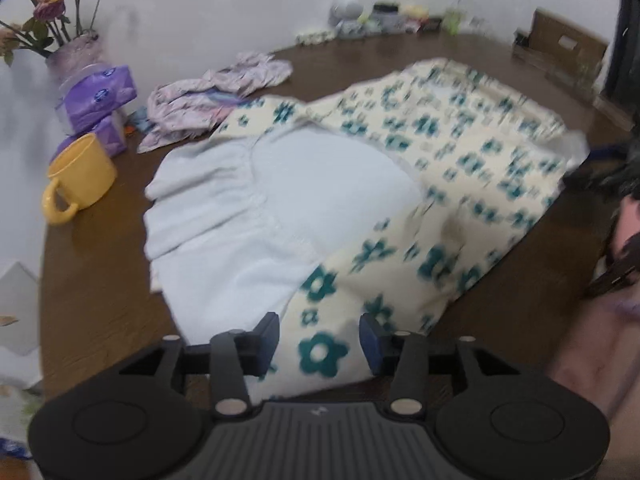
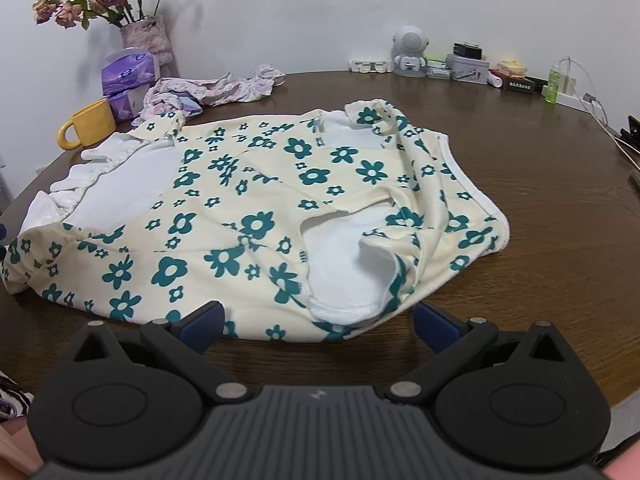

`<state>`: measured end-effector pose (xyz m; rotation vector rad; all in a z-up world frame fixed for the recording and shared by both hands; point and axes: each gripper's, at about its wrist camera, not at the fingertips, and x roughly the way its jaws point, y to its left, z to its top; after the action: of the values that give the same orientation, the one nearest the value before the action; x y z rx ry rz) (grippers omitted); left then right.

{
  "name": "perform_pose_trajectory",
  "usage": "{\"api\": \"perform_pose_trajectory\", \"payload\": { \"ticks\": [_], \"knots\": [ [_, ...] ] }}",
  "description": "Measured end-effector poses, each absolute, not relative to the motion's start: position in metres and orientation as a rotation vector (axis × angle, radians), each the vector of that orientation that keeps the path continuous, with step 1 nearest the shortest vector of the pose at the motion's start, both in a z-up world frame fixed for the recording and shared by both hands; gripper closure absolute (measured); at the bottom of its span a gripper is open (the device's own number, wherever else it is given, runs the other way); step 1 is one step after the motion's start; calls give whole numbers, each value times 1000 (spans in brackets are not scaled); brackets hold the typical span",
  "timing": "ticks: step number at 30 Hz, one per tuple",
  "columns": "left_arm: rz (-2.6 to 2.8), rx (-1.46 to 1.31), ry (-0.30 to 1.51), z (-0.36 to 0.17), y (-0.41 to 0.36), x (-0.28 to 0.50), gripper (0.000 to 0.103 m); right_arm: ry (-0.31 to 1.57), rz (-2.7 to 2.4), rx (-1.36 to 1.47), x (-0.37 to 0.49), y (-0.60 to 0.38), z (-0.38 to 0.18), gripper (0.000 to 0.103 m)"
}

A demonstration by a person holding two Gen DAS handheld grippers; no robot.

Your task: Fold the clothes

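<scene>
On the desk: a cream garment (image 2: 256, 208) with teal flowers lies spread across the dark wooden desk (image 2: 540, 208), its white lining turned out at one end and at an opening near the front edge.
Left hand-held gripper (image 1: 319, 344): open, jaws apart on either side of the garment's near edge, nothing clamped; this view is blurred.
Right hand-held gripper (image 2: 318, 322): open wide, jaws just short of the garment's near edge, holding nothing.
Second garment (image 2: 212, 90): pale pink, crumpled, behind the flowered one near the wall.
Mug (image 2: 86, 124): yellow, upright, just beside the garment's white end.
Tissue packs (image 2: 128, 76): purple, stacked behind the mug.
Vase (image 2: 148, 38): holds faded pink roses, against the wall.
Back of desk: a small white robot figure (image 2: 410, 52), boxes and a green bottle (image 2: 554, 82).
</scene>
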<state>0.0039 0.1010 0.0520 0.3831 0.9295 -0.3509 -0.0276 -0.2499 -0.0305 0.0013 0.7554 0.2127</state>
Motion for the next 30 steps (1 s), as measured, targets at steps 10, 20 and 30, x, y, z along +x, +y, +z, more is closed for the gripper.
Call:
{"api": "perform_pose_trajectory", "payload": {
  "ticks": [10,20,30],
  "knots": [
    [-315,284,977,40,124,9,82,752,203,5,-32,-253,-30,1],
    [-336,257,973,39,127,12,101,755,213,6,-31,-252,-32,1],
    [-247,305,951,40,124,15,102,756,214,-5,-31,-253,-32,1]
  ]
}}
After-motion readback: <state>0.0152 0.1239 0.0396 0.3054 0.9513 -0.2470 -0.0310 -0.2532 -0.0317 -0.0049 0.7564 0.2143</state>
